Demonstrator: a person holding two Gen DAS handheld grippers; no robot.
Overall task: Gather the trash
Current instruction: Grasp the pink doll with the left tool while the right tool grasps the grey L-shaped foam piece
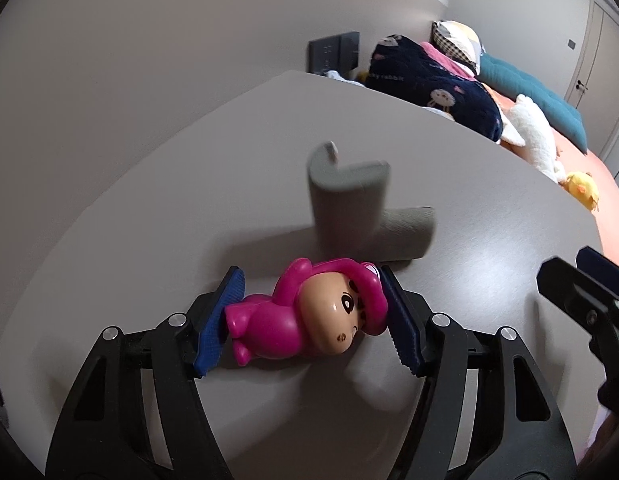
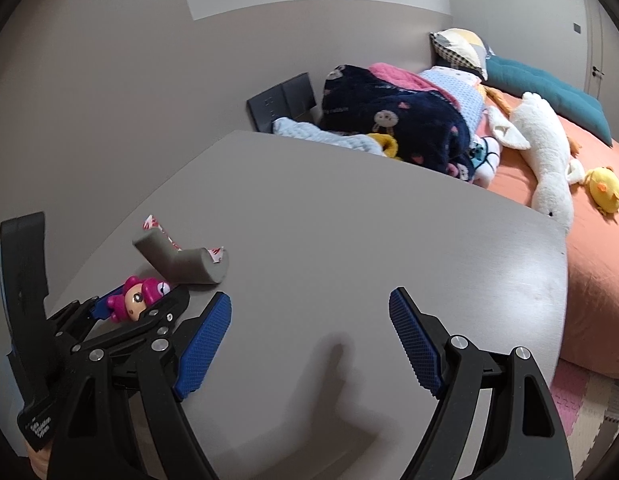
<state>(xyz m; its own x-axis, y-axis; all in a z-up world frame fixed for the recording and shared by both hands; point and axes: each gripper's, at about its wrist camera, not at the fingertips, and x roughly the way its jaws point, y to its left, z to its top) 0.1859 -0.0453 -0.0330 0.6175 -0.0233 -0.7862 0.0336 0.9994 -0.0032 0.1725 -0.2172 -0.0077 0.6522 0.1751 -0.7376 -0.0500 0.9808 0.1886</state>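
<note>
Pink toy figure [image 1: 305, 312] lies on its side on the grey table [image 1: 489, 208], just in front of a grey foam corner guard [image 1: 349, 208]. Left gripper [image 1: 309, 316] clamps it, blue pads touching feet and hood. Right gripper [image 2: 309, 344] hangs wide, nothing between its pads.

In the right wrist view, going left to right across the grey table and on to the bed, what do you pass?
Left gripper → pink toy figure → grey foam corner guard → right gripper → white plush goose → yellow plush chick.
</note>
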